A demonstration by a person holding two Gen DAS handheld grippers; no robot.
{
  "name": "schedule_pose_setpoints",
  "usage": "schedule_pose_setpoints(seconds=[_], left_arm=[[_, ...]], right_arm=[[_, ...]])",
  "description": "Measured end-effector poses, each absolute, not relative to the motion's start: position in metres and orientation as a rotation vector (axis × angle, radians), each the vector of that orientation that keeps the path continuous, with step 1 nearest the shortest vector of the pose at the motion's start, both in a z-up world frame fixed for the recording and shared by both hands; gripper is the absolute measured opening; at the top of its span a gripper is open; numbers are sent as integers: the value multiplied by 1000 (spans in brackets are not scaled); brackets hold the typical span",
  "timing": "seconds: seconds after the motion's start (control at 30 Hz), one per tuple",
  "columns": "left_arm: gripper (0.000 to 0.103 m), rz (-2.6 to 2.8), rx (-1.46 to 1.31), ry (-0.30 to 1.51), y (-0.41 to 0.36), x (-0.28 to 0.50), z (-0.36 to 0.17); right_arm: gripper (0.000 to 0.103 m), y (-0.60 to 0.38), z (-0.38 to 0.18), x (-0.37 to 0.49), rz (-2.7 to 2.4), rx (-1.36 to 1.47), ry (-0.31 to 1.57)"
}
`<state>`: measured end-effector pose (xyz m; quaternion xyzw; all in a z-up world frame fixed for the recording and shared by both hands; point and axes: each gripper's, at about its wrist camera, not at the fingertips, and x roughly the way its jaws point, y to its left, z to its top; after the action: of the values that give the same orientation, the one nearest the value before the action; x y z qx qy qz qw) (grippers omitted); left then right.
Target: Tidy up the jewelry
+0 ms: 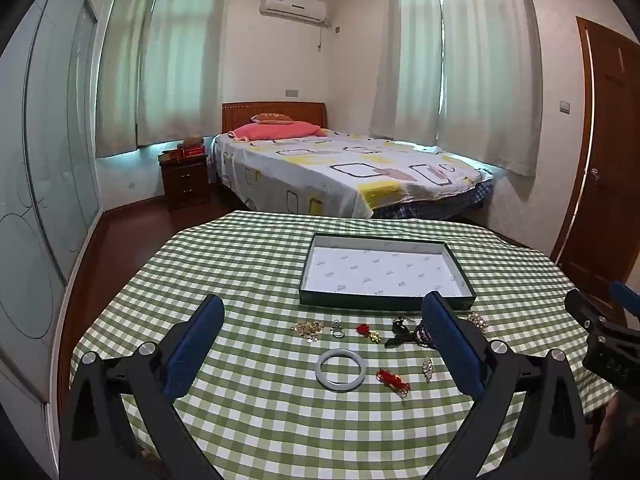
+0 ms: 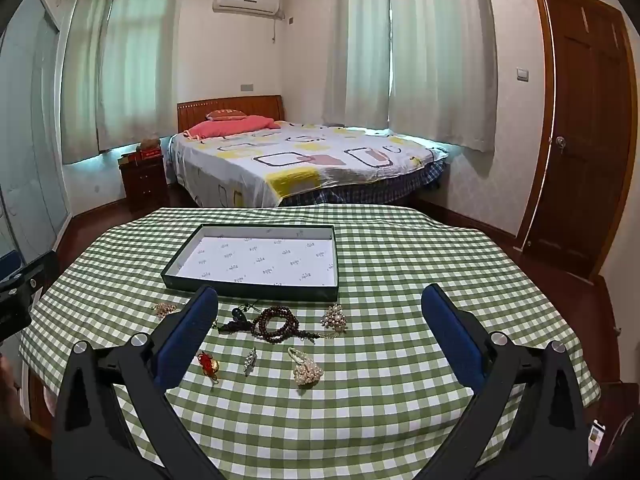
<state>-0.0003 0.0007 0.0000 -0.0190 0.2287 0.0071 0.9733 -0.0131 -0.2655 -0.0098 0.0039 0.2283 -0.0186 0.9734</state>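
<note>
Green-checked desk (image 1: 248, 408) carries our loose jewelry; both pairs of fingers gape wide, empty. We risk snagging cloth when pinching the jade bangle (image 1: 341, 369) toward the tray (image 1: 384, 304).

Setting: home bedroom. Evidence: made bed (image 1: 344, 164) with wooden headboard (image 1: 274, 114) and pink pillow (image 1: 276, 130); dark nightstand (image 1: 186, 178); curtained windows (image 1: 486, 60); wall air conditioner (image 1: 294, 6); wooden door (image 2: 582, 128); bench (image 2: 400, 280) under green gingham cloth.
</note>
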Motion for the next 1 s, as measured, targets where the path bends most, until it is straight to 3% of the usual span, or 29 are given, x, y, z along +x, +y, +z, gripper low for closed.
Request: schedule_pose_setpoints(seconds=[1.0], left_arm=[[96, 15, -47, 464, -1, -2, 8]], right_arm=[[99, -265, -6, -14, -37, 7, 454]])
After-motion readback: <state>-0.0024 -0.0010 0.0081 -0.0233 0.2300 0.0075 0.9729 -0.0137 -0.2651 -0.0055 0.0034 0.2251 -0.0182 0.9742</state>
